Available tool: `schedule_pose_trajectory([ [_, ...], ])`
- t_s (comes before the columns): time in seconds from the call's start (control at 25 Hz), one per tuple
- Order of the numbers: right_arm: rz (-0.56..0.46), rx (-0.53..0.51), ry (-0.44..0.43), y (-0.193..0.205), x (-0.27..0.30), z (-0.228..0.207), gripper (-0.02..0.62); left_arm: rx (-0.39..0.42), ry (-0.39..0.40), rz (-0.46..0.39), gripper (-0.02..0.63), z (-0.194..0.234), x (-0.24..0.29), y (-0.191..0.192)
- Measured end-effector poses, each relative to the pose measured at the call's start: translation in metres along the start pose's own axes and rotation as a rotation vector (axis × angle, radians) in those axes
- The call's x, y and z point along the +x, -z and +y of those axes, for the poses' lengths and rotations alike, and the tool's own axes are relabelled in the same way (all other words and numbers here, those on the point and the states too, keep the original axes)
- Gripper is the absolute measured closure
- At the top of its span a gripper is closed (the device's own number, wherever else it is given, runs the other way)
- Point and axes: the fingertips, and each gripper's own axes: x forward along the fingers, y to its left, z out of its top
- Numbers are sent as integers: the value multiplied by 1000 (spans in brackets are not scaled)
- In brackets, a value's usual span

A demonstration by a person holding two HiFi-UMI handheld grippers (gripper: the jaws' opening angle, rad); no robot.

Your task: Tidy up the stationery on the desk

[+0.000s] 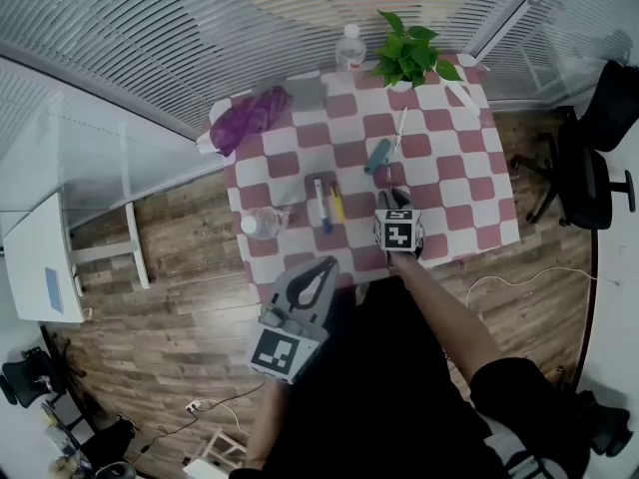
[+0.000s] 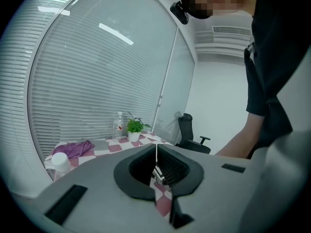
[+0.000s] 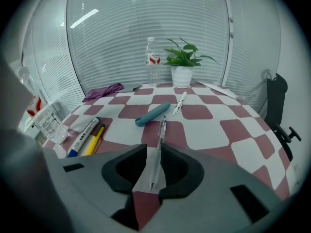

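Note:
On the red-and-white checked table [image 1: 449, 183] lie a teal tube [image 1: 378, 156] [image 3: 153, 114], a white pen [image 1: 400, 128] [image 3: 180, 102], a blue-and-white marker [image 1: 320, 203] [image 3: 83, 136] and a yellow pen [image 1: 336, 205] [image 3: 95, 139]. My right gripper [image 1: 392, 200] [image 3: 155, 147] is low over the table's front middle, shut on a clear ballpoint pen [image 3: 162, 127] whose tip points back at the camera. My left gripper [image 1: 327, 263] [image 2: 156, 147] hangs at the table's front edge, shut and empty.
A clear plastic cup [image 1: 263, 225] [image 3: 48, 123] lies at the front left. A purple cloth [image 1: 247, 118], a water bottle [image 1: 349, 46] and a potted plant [image 1: 409, 56] stand along the back. A black office chair [image 1: 589, 158] is to the right on the wooden floor.

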Motion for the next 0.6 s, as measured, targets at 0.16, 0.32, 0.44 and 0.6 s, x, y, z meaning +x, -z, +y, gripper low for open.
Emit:
schedule_pose_trajectory([
  [0.16, 7, -17, 1, 1, 1, -6, 489, -7, -10, 10, 572, -2, 5, 2],
  [0.32, 27, -8, -11, 9, 5, -10, 495, 0, -4, 19, 572, -8, 11, 2],
  [0.44, 37, -10, -13, 12, 4, -11, 511, 1, 0, 23, 572, -9, 15, 3],
  [0.6, 37, 7, -8, 13, 0, -8, 529, -4, -1, 21, 572, -9, 14, 2],
])
